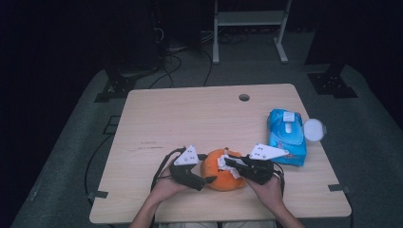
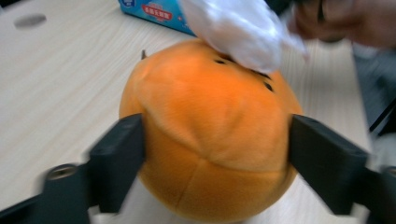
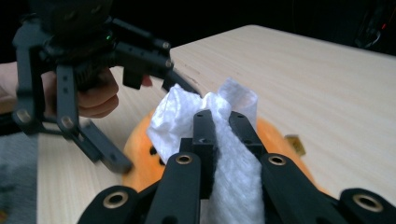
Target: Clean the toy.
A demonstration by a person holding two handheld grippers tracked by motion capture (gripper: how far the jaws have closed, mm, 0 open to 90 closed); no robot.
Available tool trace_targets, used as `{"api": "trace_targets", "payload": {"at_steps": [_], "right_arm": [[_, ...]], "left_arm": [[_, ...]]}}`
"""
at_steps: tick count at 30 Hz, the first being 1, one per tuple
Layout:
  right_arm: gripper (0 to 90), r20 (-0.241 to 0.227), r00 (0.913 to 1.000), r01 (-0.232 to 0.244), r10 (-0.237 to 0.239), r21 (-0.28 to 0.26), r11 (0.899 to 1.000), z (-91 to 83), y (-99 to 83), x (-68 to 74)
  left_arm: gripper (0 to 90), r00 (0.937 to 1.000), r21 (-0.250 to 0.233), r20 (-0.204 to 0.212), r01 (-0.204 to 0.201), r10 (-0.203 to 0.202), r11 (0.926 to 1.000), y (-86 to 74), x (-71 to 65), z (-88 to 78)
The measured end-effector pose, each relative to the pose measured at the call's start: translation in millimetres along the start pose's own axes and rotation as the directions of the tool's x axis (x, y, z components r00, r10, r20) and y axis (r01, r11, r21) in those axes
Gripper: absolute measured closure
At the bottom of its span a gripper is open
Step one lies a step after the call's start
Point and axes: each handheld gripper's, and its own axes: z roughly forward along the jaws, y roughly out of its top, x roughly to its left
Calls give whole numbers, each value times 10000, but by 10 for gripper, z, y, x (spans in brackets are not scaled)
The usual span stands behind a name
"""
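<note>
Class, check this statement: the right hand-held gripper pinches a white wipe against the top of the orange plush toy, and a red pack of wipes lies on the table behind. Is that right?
Not quite: the pack of wipes is blue, as the high view shows. The rest stands: the right hand-held gripper pinches the white wipe on the orange plush toy.

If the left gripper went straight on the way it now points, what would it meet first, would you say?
Most likely the orange plush toy: it sits directly between the left gripper's open jaws, so moving on would press the gripper's body against it. Beyond the toy lies the white wipe held by the right gripper.
</note>
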Motion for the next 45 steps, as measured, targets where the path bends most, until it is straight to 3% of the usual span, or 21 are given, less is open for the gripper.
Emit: {"api": "trace_targets", "payload": {"at_steps": [1, 2, 4, 6, 8, 11, 13, 15, 17, 20, 21, 22, 25, 28, 29, 33, 37, 39, 41, 43, 45], "right_arm": [[820, -68, 10000, -31, 31, -7, 10000, -3, -9, 9], [820, -141, 9999, 75, -74, 49, 10000, -1, 2, 48], [820, -487, 9987, 180, -179, 17, 9998, 6, 37, 112], [820, -704, 9963, 486, -486, -23, 9988, 26, 102, 174], [820, -586, 9966, 568, -571, -66, 9984, 23, 144, 147], [820, -86, 9997, 225, -225, 35, 9997, -18, 93, -8], [821, 12, 9998, -209, 209, 146, 9997, -42, -6, -87], [822, -327, 9974, -643, 646, 121, 9979, -62, -57, -106], [822, -306, 9986, -428, 435, 227, 9988, -77, -24, -45], [822, -649, 9978, -96, 101, 80, 9999, -61, 64, 77], [822, -669, 9977, 58, -52, 90, 9999, -53, 87, 101], [821, -645, 9976, 265, -258, 96, 9996, -43, 120, 120], [820, -415, 9988, 244, -242, 65, 9997, -63, 144, 67], [822, -72, 9999, -140, 141, 179, 9997, -114, 61, -36], [822, -145, 9993, -356, 359, 171, 9992, -132, 29, -44], [821, -617, 9981, -38, 41, 47, 10000, -123, 100, 114], [821, -671, 9962, 564, -556, 104, 9984, -44, 196, 200], [821, -327, 9990, 305, -302, 83, 9995, -71, 173, 90], [821, 160, 9999, -20, 17, 166, 9999, -127, 112, -38], [822, 740, 9969, -291, 253, 504, 9983, -204, 15, -167], [822, 717, 9956, -644, 610, 463, 9969, -255, -55, -206]], "left_arm": [[159, 9997, 27, 46, 251, -251, 9997, 9, 12, 15], [201, 10000, 112, -11, 44, -44, 9999, 12, 2, 22], [319, 9976, 33, -9, -687, 687, 9976, 17, -52, 10], [377, 9903, 156, 26, -1390, 1390, 9902, 36, -106, 0], [390, 9860, 187, 77, -1670, 1669, 9858, 41, -134, -5], [328, 9894, 124, -10, -1454, 1454, 9893, 32, -121, -11], [174, 9991, 20, 93, -413, 413, 9991, 45, -63, 13], [137, 9987, 225, 453, 231, -241, 9995, 39, -13, 47], [207, 9989, 200, 472, 59, -69, 9998, 26, -27, 44], [353, 9940, 253, 299, -1059, 1051, 9941, 40, -103, 15], [373, 9882, 319, 260, -1518, 1510, 9879, 49, -134, 10], [384, 9861, 275, 244, -1649, 1642, 9859, 55, -155, 14], [363, 9872, 281, 174, -1590, 1585, 9869, 68, -165, 14], [183, 9979, 136, 320, -565, 561, 9983, 89, -120, 43], [179, 9979, 147, 349, -545, 539, 9984, 95, -121, 48], [339, 9876, 159, 334, -1542, 1536, 9879, 100, -192, 40], [403, 9675, 358, 266, -2524, 2515, 9670, 99, -263, 12], [397, 9692, 317, 268, -2455, 2447, 9689, 88, -264, 11], [359, 9758, 388, 184, -2184, 2178, 9751, 77, -241, 7], [256, 9860, 427, 96, -1666, 1663, 9851, 73, -197, 0], [192, 9934, 357, 386, -1097, 1083, 9933, 89, -147, 0]]}}
